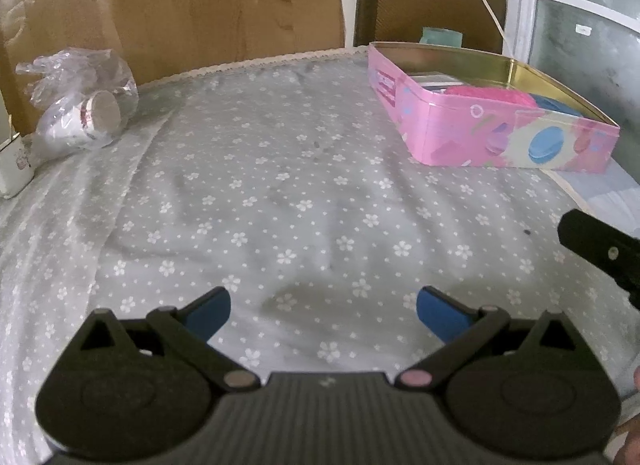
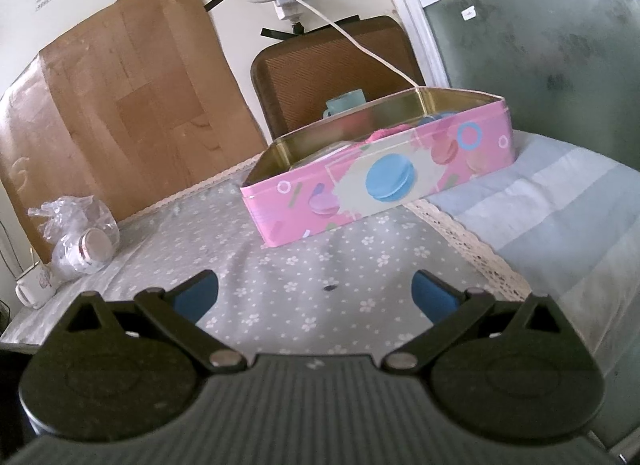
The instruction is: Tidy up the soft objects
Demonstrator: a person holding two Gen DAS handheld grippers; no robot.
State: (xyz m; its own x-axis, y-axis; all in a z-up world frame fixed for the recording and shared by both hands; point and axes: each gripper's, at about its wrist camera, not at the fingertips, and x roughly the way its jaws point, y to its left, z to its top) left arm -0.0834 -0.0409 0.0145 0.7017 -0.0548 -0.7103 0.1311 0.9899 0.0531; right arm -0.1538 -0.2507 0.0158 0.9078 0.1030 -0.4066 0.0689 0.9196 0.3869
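Observation:
A pink macaron-print tin (image 1: 516,137) stands open at the far right of the grey flowered tablecloth (image 1: 260,193). Inside it lie a pink soft item (image 1: 484,92) and a blue one (image 1: 560,103). The tin also shows in the right wrist view (image 2: 360,185), with the pink item (image 2: 390,132) peeking over its rim. My left gripper (image 1: 323,309) is open and empty, low over the cloth. My right gripper (image 2: 315,292) is open and empty, short of the tin; part of it shows at the right edge of the left wrist view (image 1: 600,251).
A crumpled plastic bag with a paper cup (image 1: 86,105) lies at the far left, beside a white mug (image 2: 34,285). A brown chair back (image 2: 332,65) and a teal cup (image 2: 346,102) stand behind the tin. Cardboard (image 2: 132,105) leans on the wall. A striped cloth (image 2: 552,201) lies right.

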